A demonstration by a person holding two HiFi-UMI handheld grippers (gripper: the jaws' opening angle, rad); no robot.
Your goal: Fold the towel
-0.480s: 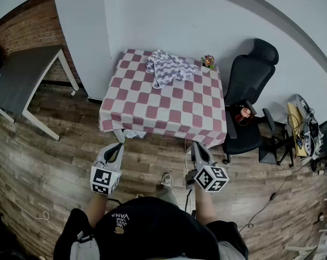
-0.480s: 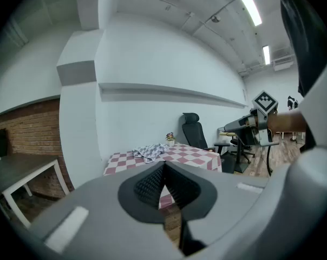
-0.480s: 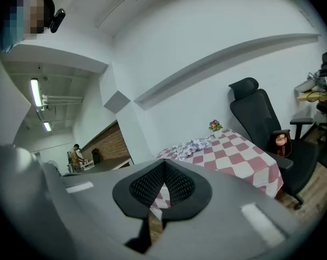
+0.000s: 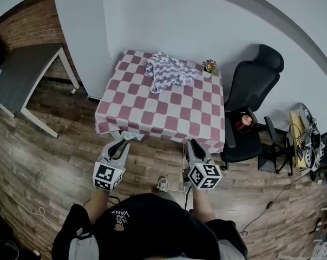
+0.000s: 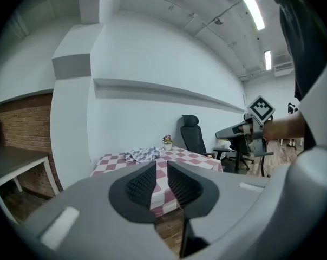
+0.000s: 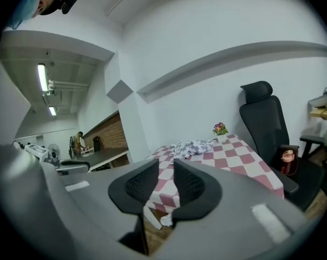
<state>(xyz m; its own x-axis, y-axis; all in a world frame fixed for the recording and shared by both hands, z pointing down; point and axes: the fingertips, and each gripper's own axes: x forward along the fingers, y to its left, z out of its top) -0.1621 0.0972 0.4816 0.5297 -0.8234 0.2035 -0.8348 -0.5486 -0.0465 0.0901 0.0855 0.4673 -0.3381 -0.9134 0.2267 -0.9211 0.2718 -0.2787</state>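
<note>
A crumpled grey-and-white checked towel (image 4: 166, 69) lies at the far side of a table under a red-and-white checked cloth (image 4: 163, 110). It also shows in the left gripper view as the towel (image 5: 143, 155) and in the right gripper view as the towel (image 6: 193, 147). My left gripper (image 4: 120, 143) and right gripper (image 4: 191, 144) hang side by side over the wooden floor, just short of the table's near edge, far from the towel. The jaws of the left gripper (image 5: 161, 167) and the right gripper (image 6: 166, 166) stand almost together with nothing between them.
A small flower pot (image 4: 209, 65) stands at the table's far right corner beside the towel. A black office chair (image 4: 250, 102) is right of the table, a grey desk (image 4: 17, 77) to the left. White walls stand behind. Cables and clutter lie at the far right.
Both grippers have edged a little closer to the table's near edge as the person stepped forward. The towel has not moved.
</note>
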